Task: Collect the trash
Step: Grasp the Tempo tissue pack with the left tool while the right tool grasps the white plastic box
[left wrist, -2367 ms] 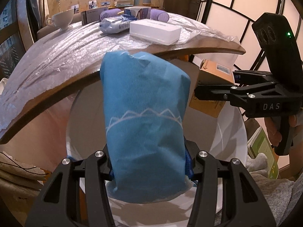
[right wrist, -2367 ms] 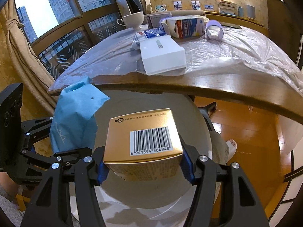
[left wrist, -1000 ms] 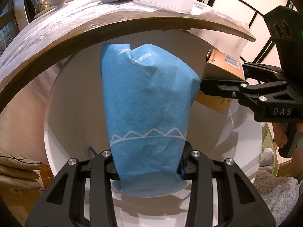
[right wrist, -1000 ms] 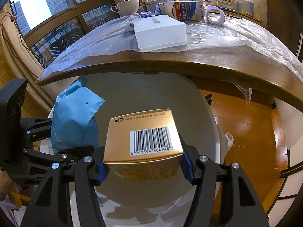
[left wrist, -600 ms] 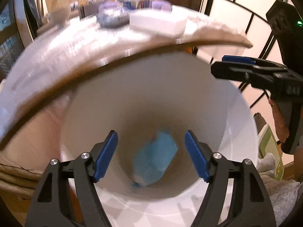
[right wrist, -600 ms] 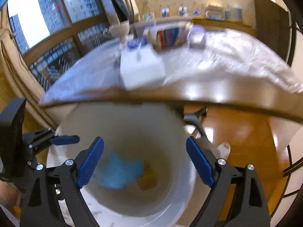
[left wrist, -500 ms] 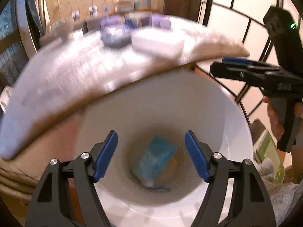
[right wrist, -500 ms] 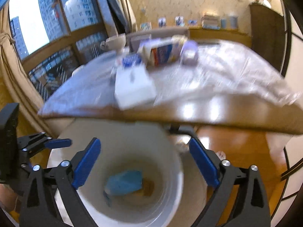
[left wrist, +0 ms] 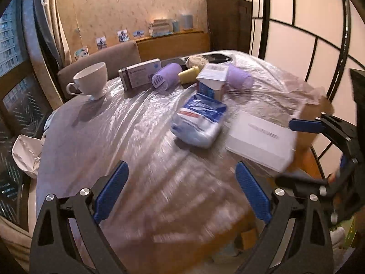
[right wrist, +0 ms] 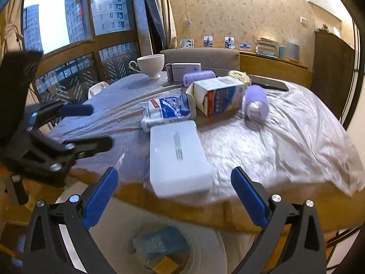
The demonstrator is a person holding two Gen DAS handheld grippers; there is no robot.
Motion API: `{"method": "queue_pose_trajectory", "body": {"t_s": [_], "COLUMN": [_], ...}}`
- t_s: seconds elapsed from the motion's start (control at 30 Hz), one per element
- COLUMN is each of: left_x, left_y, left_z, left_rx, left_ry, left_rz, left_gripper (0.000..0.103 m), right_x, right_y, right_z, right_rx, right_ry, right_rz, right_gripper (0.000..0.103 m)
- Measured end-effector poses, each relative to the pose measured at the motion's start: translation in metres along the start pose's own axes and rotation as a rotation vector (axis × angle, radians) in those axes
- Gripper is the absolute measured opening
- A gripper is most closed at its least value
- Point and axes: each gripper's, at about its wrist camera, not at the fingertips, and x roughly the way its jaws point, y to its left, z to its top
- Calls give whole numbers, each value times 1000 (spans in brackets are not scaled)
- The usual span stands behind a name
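While both grippers hang over the plastic-covered table [left wrist: 127, 137], each has its jaws spread wide with nothing between them. From the left wrist view, the left gripper [left wrist: 181, 194] points across the tabletop: a white teacup [left wrist: 91, 80] stands at ten o'clock, a blue-and-white soft pack [left wrist: 198, 121] lies at twelve, and a flat white box [left wrist: 260, 137] sits at two, touching the table's near edge. The right gripper [left wrist: 324, 150] shows at three o'clock, its fingers parted and bare. From the right wrist view, the right gripper [right wrist: 174, 194] faces the same white box at twelve o'clock, with a milk carton [right wrist: 216, 96] on its side beyond it and a purple roll [right wrist: 255, 105] just beside the carton at one. At six o'clock, below the table edge, a white bin [right wrist: 216, 246] holds a blue wrapper [right wrist: 159, 244] lying against a yellow box [right wrist: 166, 264].
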Motion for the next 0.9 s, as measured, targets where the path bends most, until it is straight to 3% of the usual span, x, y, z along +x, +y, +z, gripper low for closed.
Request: {"method": "queue_pose_trajectory", "body": {"t_s": [0.13, 0.3, 0.6, 0.7, 0.9], "left_x": [19, 39, 57, 59, 64], "left_y": [11, 10, -1, -4, -10], "left_z": [12, 26, 41, 45, 46], "left_rx": [-20, 10, 55, 56, 79], "left_ry": [34, 55, 84, 88, 125], "left_rz": [-51, -73, -116, -139, -146], "left_gripper": [96, 96, 95, 90, 65], "right_x": [14, 24, 22, 21, 22], "right_y": [-1, -13, -41, -40, -36], "right_z": [7, 10, 10, 8, 6], "right_rx": [-1, 33, 102, 90, 56], "right_ry": [6, 37, 32, 29, 27], "right_rz": [-22, -23, -80, -90, -115], "right_gripper": [97, 75, 73, 73, 73]}}
